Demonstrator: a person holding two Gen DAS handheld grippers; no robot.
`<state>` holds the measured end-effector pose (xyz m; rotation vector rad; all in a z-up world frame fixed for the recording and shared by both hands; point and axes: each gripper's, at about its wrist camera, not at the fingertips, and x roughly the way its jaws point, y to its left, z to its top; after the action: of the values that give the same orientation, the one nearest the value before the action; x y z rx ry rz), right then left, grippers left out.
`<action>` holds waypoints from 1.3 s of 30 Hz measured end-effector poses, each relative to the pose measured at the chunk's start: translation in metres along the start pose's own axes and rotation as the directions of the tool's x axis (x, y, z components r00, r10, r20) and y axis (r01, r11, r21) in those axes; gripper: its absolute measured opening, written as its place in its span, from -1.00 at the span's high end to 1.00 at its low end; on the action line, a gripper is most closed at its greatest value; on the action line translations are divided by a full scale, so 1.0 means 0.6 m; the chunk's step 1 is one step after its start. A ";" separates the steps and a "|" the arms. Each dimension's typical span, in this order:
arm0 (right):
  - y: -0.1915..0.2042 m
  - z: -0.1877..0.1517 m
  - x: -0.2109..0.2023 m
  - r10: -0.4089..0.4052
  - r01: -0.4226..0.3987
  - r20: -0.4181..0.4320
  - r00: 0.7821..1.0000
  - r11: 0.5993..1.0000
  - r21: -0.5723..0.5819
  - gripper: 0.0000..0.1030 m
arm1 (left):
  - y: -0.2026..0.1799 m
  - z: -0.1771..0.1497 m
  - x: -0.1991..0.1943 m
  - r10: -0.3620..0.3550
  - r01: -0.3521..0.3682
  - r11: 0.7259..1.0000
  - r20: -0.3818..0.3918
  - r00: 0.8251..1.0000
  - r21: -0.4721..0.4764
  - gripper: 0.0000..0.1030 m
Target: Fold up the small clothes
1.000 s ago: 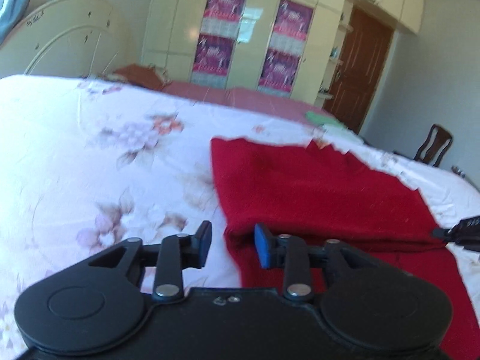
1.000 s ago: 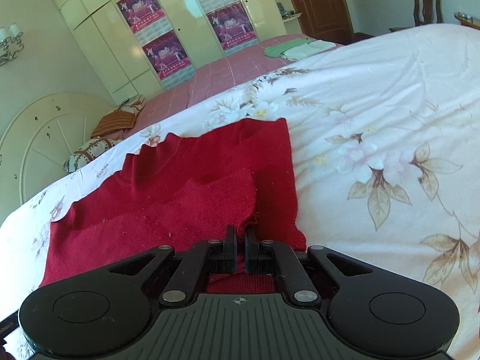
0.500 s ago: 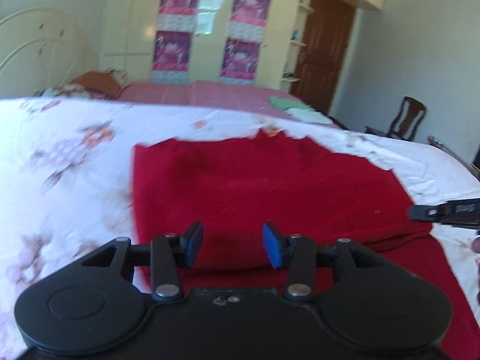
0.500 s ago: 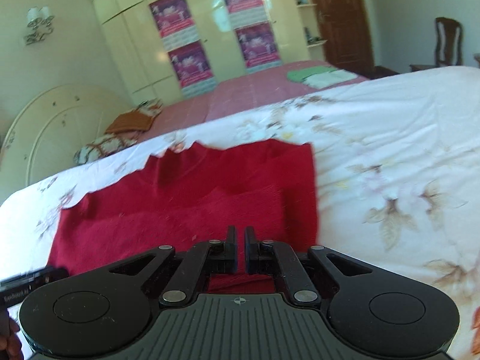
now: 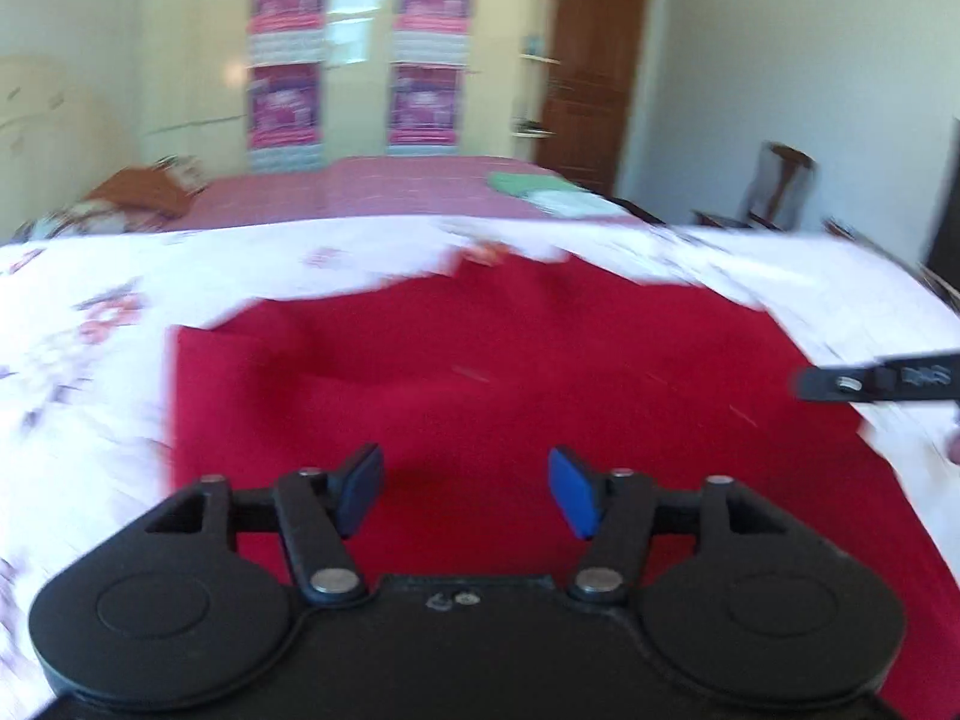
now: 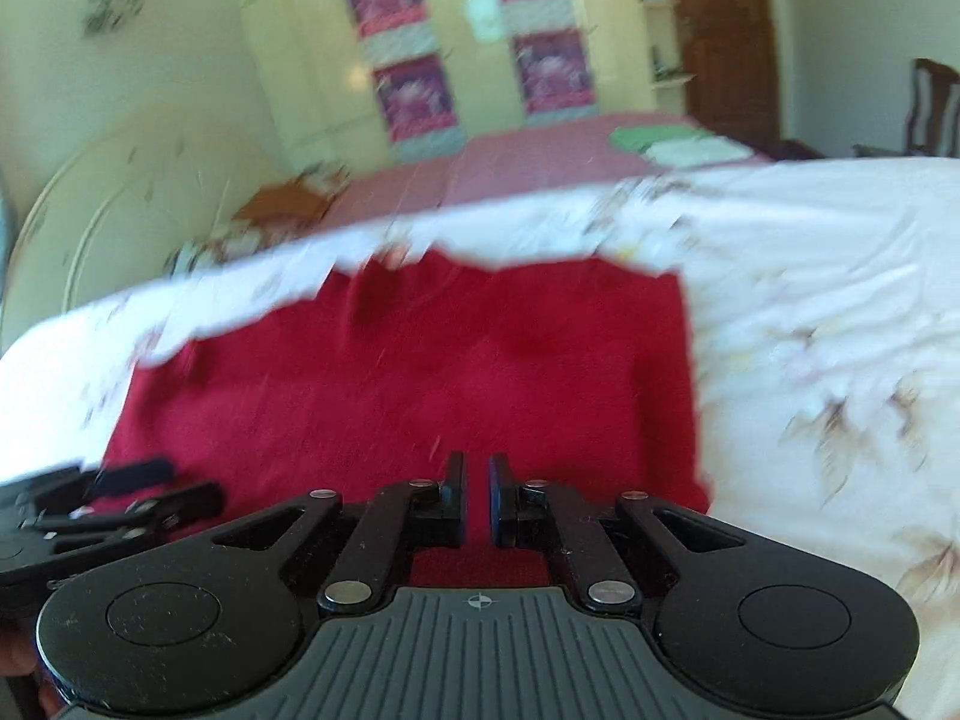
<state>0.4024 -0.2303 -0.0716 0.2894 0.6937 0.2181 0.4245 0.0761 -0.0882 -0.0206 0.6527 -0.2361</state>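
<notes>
A red knitted garment [image 5: 480, 384] lies flat on the white floral bedsheet [image 5: 84, 360], and it also shows in the right wrist view [image 6: 456, 384]. My left gripper [image 5: 465, 495] is open and empty, held over the garment's near edge. My right gripper [image 6: 476, 501] has its jaws a narrow gap apart over the garment's near edge, with red cloth showing in the gap; whether it grips the cloth is unclear. The right gripper's fingers [image 5: 870, 381] show at the right edge of the left wrist view, and the left gripper [image 6: 108, 498] shows at lower left of the right wrist view.
A pink-covered bed [image 5: 372, 186] with green and white folded cloth [image 5: 546, 189] lies beyond. Cream wardrobes with posters [image 5: 360, 48], a brown door [image 5: 591, 84] and a wooden chair [image 5: 780, 186] stand at the back. A cream headboard [image 6: 138, 198] is at left.
My left gripper has opened wider and swung right, over the garment's middle. The right gripper's jaws have parted slightly and it has shifted left. The folded flap seen earlier now lies flat.
</notes>
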 end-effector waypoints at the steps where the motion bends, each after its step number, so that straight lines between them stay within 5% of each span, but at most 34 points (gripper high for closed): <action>1: -0.007 0.014 0.008 -0.006 0.006 0.008 1.000 1.000 0.022 0.92 | 0.021 0.013 0.009 0.011 -0.011 0.999 0.000 1.000 -0.031 -0.23; 6: -0.016 0.056 0.072 0.022 -0.023 -0.045 0.999 1.000 -0.021 0.92 | 0.109 0.052 0.067 0.016 -0.025 0.991 -0.066 0.998 -0.135 -0.28; 9: -0.039 0.048 0.089 -0.040 0.036 -0.064 0.997 0.998 -0.057 0.93 | 0.141 0.053 0.076 0.004 -0.013 0.987 -0.057 0.998 -0.157 -0.28; 16: -0.038 0.049 0.069 -0.032 0.029 -0.041 0.999 0.996 -0.085 0.92 | 0.081 0.041 0.020 0.010 -0.009 0.999 0.022 1.000 -0.054 -0.30; 17: -0.031 0.048 0.061 -0.023 0.020 -0.028 0.999 0.995 -0.096 0.75 | 0.059 0.034 0.014 0.004 -0.004 1.000 0.024 1.000 -0.014 -0.31; 18: -0.027 0.047 0.058 -0.017 0.014 -0.026 1.000 0.995 -0.102 0.01 | 0.040 0.026 0.012 0.002 -0.003 1.000 0.022 1.000 0.019 -0.34; 20: -0.020 0.038 0.054 -0.010 0.009 -0.006 1.000 0.993 -0.120 -0.57 | 0.005 0.003 0.029 0.034 -0.031 0.996 -0.043 0.998 0.081 -0.36; 24: -0.021 0.013 0.067 -0.081 0.072 -0.051 0.995 0.984 -0.165 -0.53 | -0.021 -0.015 0.009 0.065 -0.064 0.992 -0.005 0.998 0.113 -0.33; 27: -0.028 0.013 0.027 -0.048 0.046 -0.013 0.999 0.991 -0.125 -0.37 | -0.028 -0.022 -0.014 0.032 -0.035 0.993 0.031 0.999 0.111 -0.41; 29: -0.031 0.011 0.022 -0.034 0.031 -0.031 0.999 0.996 -0.086 -0.36 | -0.029 -0.031 -0.005 0.037 -0.035 0.992 -0.011 0.999 0.121 -0.40; 31: -0.037 0.009 0.027 -0.014 0.012 -0.065 0.998 1.000 -0.028 -0.13 | -0.025 -0.036 -0.001 0.036 -0.034 0.995 -0.015 0.999 0.088 -0.40; 32: -0.038 0.008 0.033 -0.013 0.012 -0.086 0.996 1.000 -0.014 0.20 | -0.025 -0.036 -0.001 0.036 -0.034 0.996 -0.019 0.999 0.078 -0.40; 36: -0.034 0.005 0.021 -0.029 0.027 -0.086 0.996 0.999 -0.018 0.88 | -0.022 -0.036 -0.007 0.035 -0.033 0.997 -0.024 0.999 0.075 -0.40; 39: -0.032 0.000 -0.003 -0.040 0.037 -0.060 0.997 0.998 -0.041 0.88 | -0.016 -0.038 -0.012 0.029 -0.027 0.997 -0.025 0.999 0.074 -0.40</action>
<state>0.4027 -0.2489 -0.0769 0.2316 0.7540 0.2048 0.4032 0.0697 -0.1010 0.0621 0.6697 -0.2339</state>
